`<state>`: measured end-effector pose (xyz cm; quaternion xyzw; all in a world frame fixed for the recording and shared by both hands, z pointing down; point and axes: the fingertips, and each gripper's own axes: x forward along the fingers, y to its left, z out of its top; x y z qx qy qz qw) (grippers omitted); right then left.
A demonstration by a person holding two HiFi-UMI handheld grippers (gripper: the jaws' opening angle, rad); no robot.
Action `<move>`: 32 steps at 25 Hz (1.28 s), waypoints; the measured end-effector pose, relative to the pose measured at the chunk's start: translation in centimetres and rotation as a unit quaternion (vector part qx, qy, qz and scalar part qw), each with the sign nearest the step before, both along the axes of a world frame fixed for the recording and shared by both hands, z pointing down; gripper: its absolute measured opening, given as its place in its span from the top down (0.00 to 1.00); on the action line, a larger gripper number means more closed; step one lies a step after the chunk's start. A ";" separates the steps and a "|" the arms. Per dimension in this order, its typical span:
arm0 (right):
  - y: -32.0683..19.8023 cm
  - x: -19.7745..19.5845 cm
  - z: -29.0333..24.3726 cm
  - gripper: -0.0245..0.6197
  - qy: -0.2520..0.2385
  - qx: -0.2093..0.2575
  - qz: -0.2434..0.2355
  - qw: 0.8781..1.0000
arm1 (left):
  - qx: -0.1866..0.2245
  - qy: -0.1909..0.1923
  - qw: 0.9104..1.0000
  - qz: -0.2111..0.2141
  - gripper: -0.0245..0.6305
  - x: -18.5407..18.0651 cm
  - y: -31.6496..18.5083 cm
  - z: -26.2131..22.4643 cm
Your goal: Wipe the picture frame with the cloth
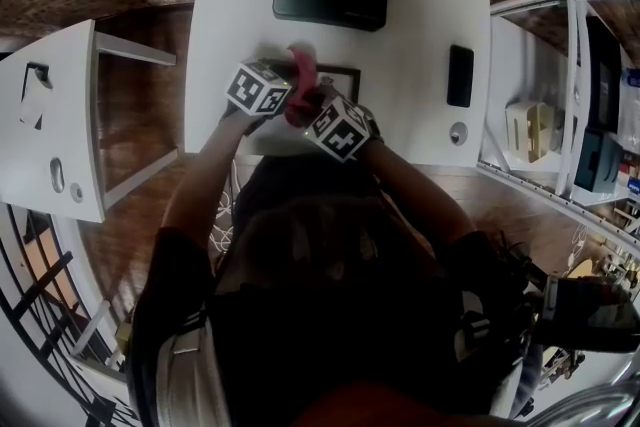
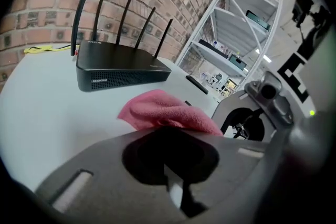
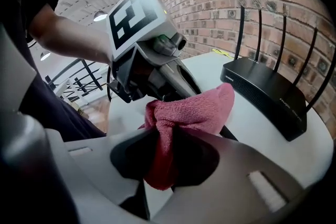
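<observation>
While the right gripper clamps the cloth over the frame, the left gripper, just left, has jaws together.

Both forearms, the left and the right, reach forward from the body and converge over the near side of the picture frame, so the two marker cubes sit close side by side. The left tongs angle down at the frame's left part with their jaws pressed fully together. The right tongs tip down more steeply at the frame's near edge, their jaws clamped on a bunched fold of the pink cloth.
</observation>
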<state>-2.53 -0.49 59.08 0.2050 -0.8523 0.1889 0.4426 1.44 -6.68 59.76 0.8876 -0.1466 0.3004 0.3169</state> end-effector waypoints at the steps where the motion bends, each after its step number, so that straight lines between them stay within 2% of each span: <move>1: 0.0 0.1 0.0 0.84 -0.002 -0.003 0.001 1.000 | 0.002 -0.003 1.000 0.000 0.96 0.1 0.0 0.0; 5: 0.1 0.6 0.2 0.84 -0.011 -0.017 0.018 1.000 | 0.013 -0.017 1.000 0.003 0.96 0.0 0.1 0.1; 12: -0.1 2.9 0.3 0.84 -0.006 -0.025 0.049 0.998 | 0.018 -0.018 1.000 0.003 0.96 -0.1 0.1 0.2; 20: -0.4 5.2 0.1 0.84 0.005 -0.010 0.060 0.998 | 0.018 -0.015 1.000 0.002 0.96 0.0 0.0 0.1; 23: 0.0 6.6 0.3 0.84 0.011 -0.026 0.082 0.996 | 0.017 -0.014 1.000 0.000 0.96 0.0 0.0 0.0; 32: -0.2 10.3 0.4 0.84 0.017 -0.029 0.135 0.990 | 0.011 -0.008 1.000 -0.003 0.96 -0.1 0.0 0.1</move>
